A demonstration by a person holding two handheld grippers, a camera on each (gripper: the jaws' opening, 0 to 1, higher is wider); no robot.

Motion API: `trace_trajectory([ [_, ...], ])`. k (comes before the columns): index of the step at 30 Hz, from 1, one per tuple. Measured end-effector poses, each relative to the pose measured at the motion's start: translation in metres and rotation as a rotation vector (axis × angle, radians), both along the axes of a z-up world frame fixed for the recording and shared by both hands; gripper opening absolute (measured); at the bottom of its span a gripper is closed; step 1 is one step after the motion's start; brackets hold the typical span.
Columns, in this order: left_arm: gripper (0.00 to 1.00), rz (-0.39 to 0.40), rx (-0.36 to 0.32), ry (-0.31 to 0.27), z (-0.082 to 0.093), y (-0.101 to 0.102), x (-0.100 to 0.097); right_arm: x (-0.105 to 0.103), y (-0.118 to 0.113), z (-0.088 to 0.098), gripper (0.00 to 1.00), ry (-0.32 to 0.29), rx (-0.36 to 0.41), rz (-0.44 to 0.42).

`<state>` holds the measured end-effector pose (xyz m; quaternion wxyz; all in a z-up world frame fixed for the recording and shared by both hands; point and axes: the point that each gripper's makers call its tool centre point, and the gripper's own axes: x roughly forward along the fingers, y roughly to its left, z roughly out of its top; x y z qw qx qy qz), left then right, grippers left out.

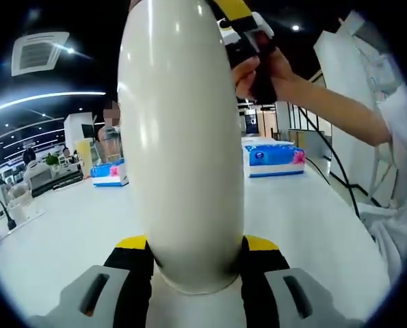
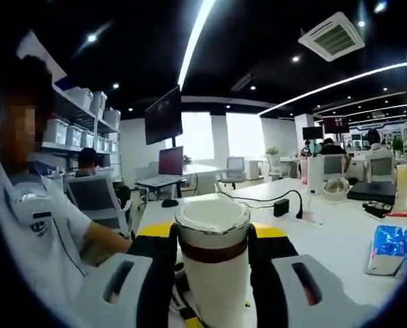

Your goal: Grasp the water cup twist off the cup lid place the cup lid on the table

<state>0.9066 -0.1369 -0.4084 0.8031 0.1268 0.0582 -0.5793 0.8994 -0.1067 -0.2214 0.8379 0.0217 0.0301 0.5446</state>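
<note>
A tall white water cup (image 1: 182,137) stands upright between the jaws of my left gripper (image 1: 196,249), which is shut on its lower body above the white table (image 1: 306,219). At the cup's top, a hand (image 1: 271,75) holds my right gripper (image 1: 247,34) against the lid end. In the right gripper view the white cup lid (image 2: 212,219) sits above a dark red band, with my right gripper (image 2: 212,239) shut on it from both sides. The cup's top end is cut off in the left gripper view.
Two blue tissue packs (image 1: 273,156) (image 1: 109,172) lie on the far table. A black cable with a power brick (image 2: 281,206) and a blue pack (image 2: 392,249) rest on the table (image 2: 340,239). A person in white (image 2: 32,225) stands close at the left.
</note>
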Motion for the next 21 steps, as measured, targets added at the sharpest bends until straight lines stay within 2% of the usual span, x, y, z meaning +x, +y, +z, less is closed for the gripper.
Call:
trace_trajectory([
  [1, 0.51, 0.0, 0.0, 0.0, 0.0, 0.0, 0.0, 0.0, 0.0, -0.001, 0.44, 0.009, -0.003, -0.002],
  [3, 0.51, 0.0, 0.0, 0.0, 0.0, 0.0, 0.0, 0.004, -0.001, -0.006, 0.46, 0.076, -0.025, -0.027],
  [8, 0.51, -0.001, 0.0, -0.001, 0.0, 0.0, 0.0, 0.002, 0.003, -0.007, 0.49, 0.054, -0.064, -0.039],
  [11, 0.51, -0.002, 0.0, -0.001, 0.0, 0.0, 0.0, 0.001, 0.003, -0.006, 0.56, 0.06, -0.062, -0.053],
  [14, 0.51, -0.002, 0.0, -0.001, 0.0, 0.0, 0.0, -0.001, -0.001, -0.004, 0.65, 0.061, -0.058, -0.102],
  [16, 0.51, -0.002, 0.001, -0.002, 0.0, 0.0, 0.0, 0.002, -0.007, -0.002, 0.74, 0.085, -0.031, -0.161],
  [18, 0.51, -0.002, 0.001, -0.001, 0.0, 0.0, 0.0, 0.0, -0.01, -0.002, 0.75, 0.095, -0.025, -0.19],
  [21, 0.51, -0.001, 0.002, 0.0, 0.0, 0.0, 0.0, 0.002, -0.018, 0.002, 0.75, 0.095, -0.001, -0.286],
])
